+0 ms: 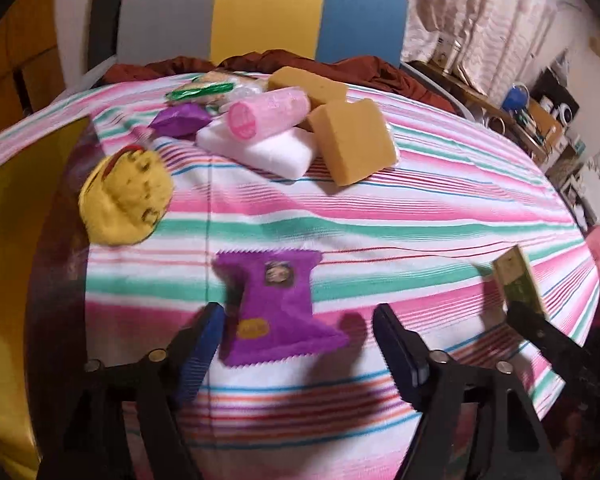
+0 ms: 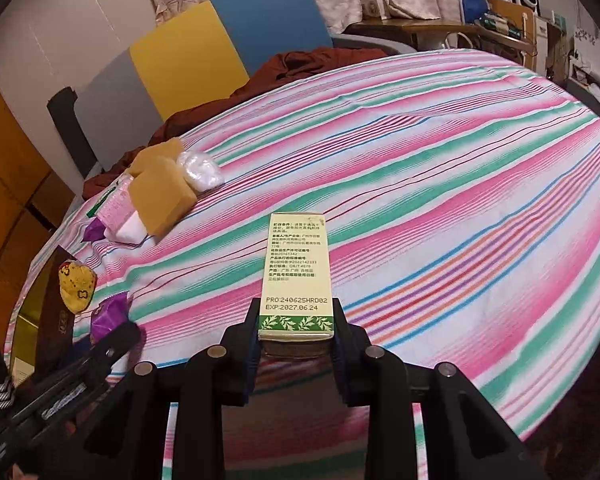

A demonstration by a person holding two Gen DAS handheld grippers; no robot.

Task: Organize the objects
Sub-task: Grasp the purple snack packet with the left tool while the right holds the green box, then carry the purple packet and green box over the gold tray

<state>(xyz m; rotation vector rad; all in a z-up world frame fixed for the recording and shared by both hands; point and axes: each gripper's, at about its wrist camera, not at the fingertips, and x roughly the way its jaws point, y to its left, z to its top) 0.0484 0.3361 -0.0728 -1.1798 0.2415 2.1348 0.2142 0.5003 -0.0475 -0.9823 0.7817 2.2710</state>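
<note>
Striped table cloth (image 2: 440,168), loose and rippled: apt to snag or slide under anything set down. Far heap of yellow sponges (image 1: 352,144), white block (image 1: 268,150) and pink roll (image 1: 266,114), leaning together, liable to topple if bumped. Cream box (image 2: 296,276) clamped low between the right gripper (image 2: 296,334) fingers, long end forward, could pivot or slip. Purple sachet (image 1: 278,308) between the wide-spread left gripper (image 1: 296,344) fingers, flat and limp; likely to crumple or escape.

Your right view shows the box (image 2: 296,276) at 6 o'clock, printed "PRO:240625HRD02" and "EXP:2027.06.24" above a leaf band; its smaller Chinese lines are not legible to you. No other text reads.
</note>
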